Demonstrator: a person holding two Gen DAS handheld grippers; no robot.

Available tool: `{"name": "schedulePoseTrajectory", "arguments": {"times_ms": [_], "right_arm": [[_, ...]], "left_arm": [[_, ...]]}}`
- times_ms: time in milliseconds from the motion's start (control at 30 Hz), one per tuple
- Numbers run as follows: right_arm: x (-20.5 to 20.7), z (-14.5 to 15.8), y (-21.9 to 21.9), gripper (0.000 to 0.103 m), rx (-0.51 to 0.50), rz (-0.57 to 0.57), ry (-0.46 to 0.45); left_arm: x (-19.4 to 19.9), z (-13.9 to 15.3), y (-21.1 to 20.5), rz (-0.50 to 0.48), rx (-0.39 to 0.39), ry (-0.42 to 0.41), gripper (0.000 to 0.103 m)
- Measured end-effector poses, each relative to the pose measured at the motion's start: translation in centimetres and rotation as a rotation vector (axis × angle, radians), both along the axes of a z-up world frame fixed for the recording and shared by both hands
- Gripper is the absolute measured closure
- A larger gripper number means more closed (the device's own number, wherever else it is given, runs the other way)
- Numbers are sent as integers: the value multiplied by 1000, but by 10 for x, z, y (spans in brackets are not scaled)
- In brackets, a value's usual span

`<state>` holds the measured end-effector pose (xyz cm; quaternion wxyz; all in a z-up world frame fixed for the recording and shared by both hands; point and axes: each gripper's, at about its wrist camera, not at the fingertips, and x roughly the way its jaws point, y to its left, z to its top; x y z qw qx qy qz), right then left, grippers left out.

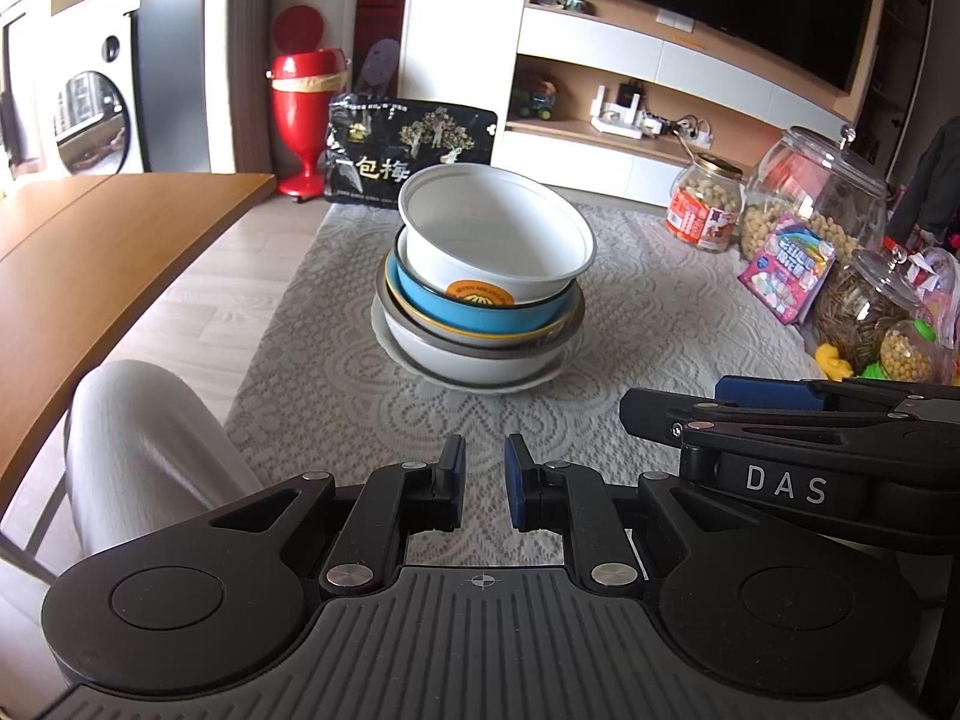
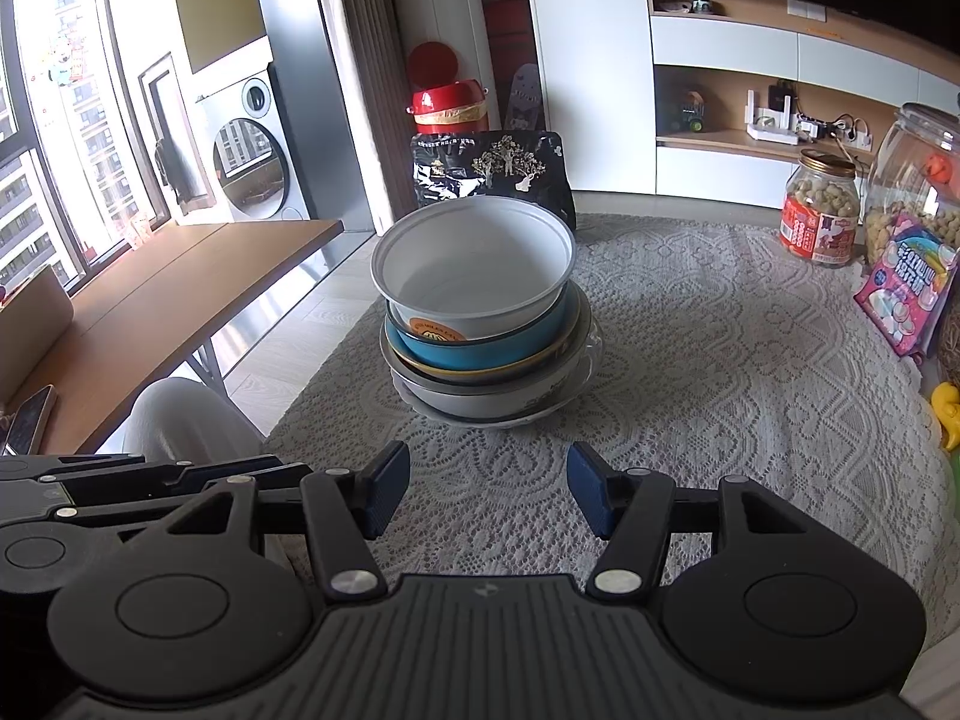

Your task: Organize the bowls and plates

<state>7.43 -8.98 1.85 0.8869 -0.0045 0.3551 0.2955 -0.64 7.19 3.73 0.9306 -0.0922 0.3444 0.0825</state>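
A stack of dishes stands on the lace tablecloth [image 1: 648,312]. A white bowl [image 1: 492,228] with an orange sticker sits tilted on top, inside a blue bowl [image 1: 474,309], over a yellow-rimmed dish, a grey-rimmed white bowl [image 1: 480,354] and a plate at the bottom. The stack also shows in the right wrist view [image 2: 480,312]. My left gripper [image 1: 485,480] is in front of the stack, empty, its jaws a narrow gap apart. My right gripper [image 2: 489,489] is open and empty, also short of the stack, and shows at the right of the left wrist view [image 1: 780,408].
Glass jars of snacks [image 1: 708,204] and a pink packet [image 1: 786,270] stand at the table's right. A black bag [image 1: 408,144] stands behind the stack. A wooden table [image 1: 90,252] lies to the left, and a person's knee [image 1: 138,432] is at near left.
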Motion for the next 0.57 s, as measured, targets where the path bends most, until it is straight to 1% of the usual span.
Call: {"name": "schedulePoseTrajectory", "arguments": {"times_ms": [433,567], "right_arm": [[0,0,0,44,0,0,0],[0,0,0,44,1,0,0]], "left_arm": [[0,0,0,-1,-1,0,86],[-1,-2,-2,-5,-7,2,88]]}}
